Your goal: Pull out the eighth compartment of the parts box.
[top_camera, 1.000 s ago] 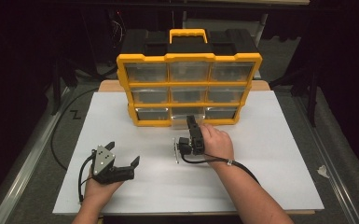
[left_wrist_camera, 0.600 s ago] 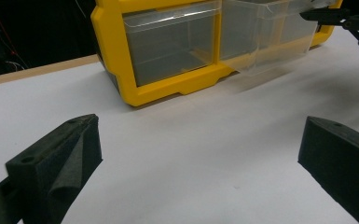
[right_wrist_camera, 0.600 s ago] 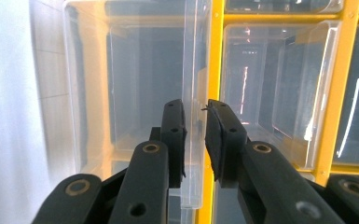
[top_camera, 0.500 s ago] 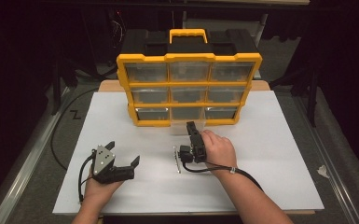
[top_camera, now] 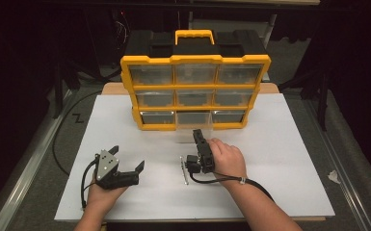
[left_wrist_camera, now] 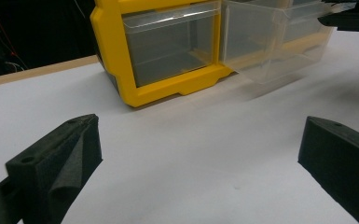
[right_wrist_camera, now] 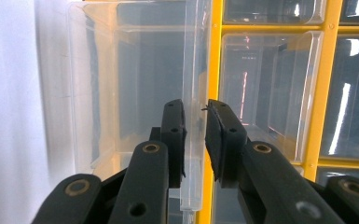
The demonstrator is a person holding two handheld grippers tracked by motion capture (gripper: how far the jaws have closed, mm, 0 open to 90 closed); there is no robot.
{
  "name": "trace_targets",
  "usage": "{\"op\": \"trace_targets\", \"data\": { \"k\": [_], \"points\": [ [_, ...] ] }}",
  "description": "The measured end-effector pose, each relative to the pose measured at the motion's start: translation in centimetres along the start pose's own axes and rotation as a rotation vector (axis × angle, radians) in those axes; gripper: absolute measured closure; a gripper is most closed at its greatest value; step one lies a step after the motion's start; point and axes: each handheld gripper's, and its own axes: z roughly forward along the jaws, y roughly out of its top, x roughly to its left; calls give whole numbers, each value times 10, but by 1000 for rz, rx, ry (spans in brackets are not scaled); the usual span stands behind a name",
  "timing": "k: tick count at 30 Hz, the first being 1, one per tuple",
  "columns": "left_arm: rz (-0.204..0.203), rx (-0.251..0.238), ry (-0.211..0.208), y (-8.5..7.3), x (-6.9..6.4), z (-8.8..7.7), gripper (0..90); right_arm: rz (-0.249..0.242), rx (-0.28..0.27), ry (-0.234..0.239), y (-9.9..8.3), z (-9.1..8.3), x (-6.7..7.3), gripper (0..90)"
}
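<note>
A yellow organizer with clear drawers stands at the back of the white board. Its bottom middle drawer sticks partway out of the frame. My right gripper points at the organizer and is shut on that drawer's clear front wall, one pad on each side. My left gripper rests low over the board at the near left, open and with nothing between its pads. From there, the yellow frame and the pulled-out drawer show ahead, with the right gripper beyond.
A black case stands behind the organizer. Cables trail off the board's left side. A crumpled scrap lies on the grey floor to the right. Bare white board lies between the two hands and to the right.
My right hand has drawn back toward the near edge, and the clear drawer has slid a little further out with it. The left gripper has stayed put.
</note>
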Motion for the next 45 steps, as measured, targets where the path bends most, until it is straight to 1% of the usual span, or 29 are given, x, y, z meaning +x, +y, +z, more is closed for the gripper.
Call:
{"op": "trace_targets", "data": {
  "k": [6, 16, 30, 32, 33, 34, 35, 36, 37, 39, 41, 44, 45],
  "points": [
    [1, -1, 0, 0, 0, 0, 3, 3, -4, 0, 0, -6, 1, 789],
    [1, -2, 0, 0, 0, 0, 3, 4, -8, -3, 0, -8, 5, 786],
    [0, -3, -2, 0, 0, 0, 3, 2, -13, 2, 2, -10, 4, 784],
    [1, -3, -2, 0, 0, 0, 3, 5, -13, 8, 2, -10, 4, 754],
    [1, -3, -3, 0, 0, 0, 3, 5, -13, 8, 2, -10, 4, 754],
    [0, -3, -3, 0, 0, 0, 3, 6, -13, 14, 2, -10, 3, 712],
    [-1, -4, -3, 0, 1, 0, 3, 6, -13, 17, 2, -11, 3, 695],
    [-2, -5, -4, 0, 1, 0, 3, 6, -13, 17, 2, -11, 3, 695],
    [-4, -4, -5, 0, 1, 0, 3, 9, -10, 30, 1, -12, 2, 670],
    [-5, -6, -5, 0, 1, 0, 3, 14, -9, 32, 0, -13, 2, 662],
    [0, -6, -5, 0, 0, -1, 3, 23, -12, 38, -3, -17, -2, 637],
    [2, -5, -5, 0, -1, -1, 3, 29, -13, 44, -6, -21, -5, 617],
    [2, -5, -5, 0, -1, -1, 3, 34, -19, 54, -9, -25, -6, 592]
  ]
}}
